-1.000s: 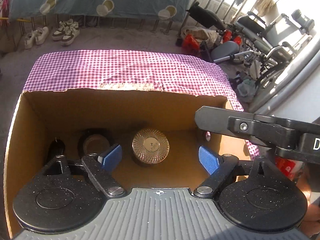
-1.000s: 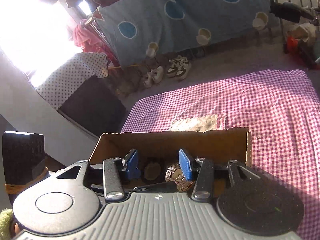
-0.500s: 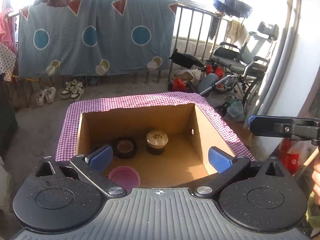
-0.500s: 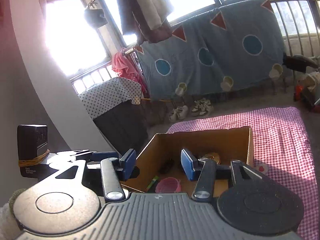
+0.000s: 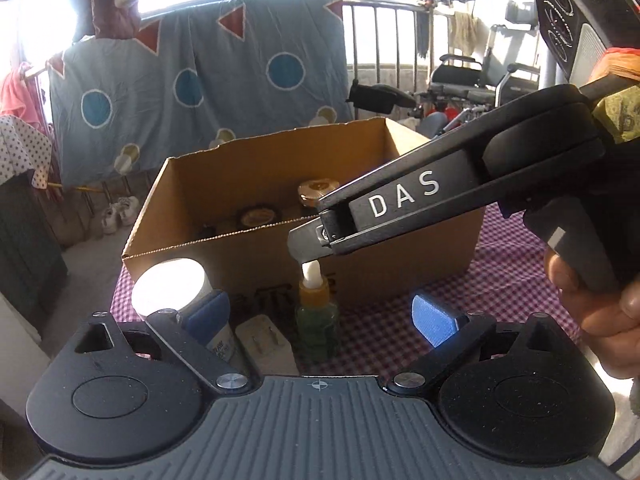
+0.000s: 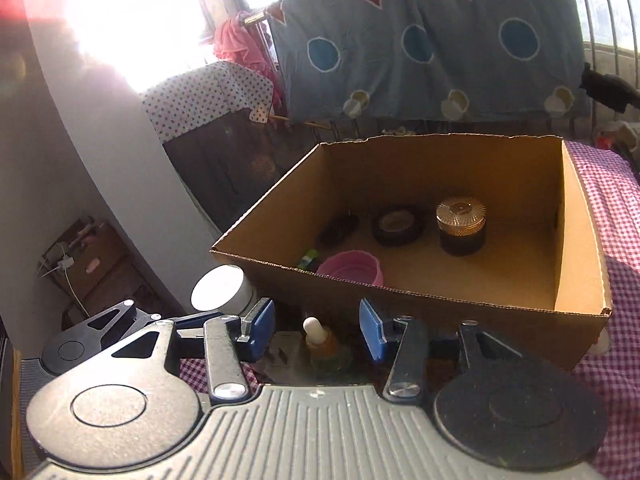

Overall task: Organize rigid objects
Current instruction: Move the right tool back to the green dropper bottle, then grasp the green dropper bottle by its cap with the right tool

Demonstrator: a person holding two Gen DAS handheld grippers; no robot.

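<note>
A green dropper bottle with a white rubber top stands on the checked cloth in front of the cardboard box. It also shows in the right wrist view. My right gripper is open, its blue pads either side of the bottle, apart from it. Seen from the left wrist, the right gripper's body hangs just above the dropper top. My left gripper is open and empty, low before the bottle. A white-capped tube and a white plug adapter sit beside the bottle.
The box holds a gold-lidded jar, a black ring, a pink cup and a dark item. A pink checked cloth covers the table. A wheelchair and railing stand behind.
Both grippers have pulled back out of the box and dropped low in front of it. The right gripper now straddles the dropper bottle. Both stay open.
</note>
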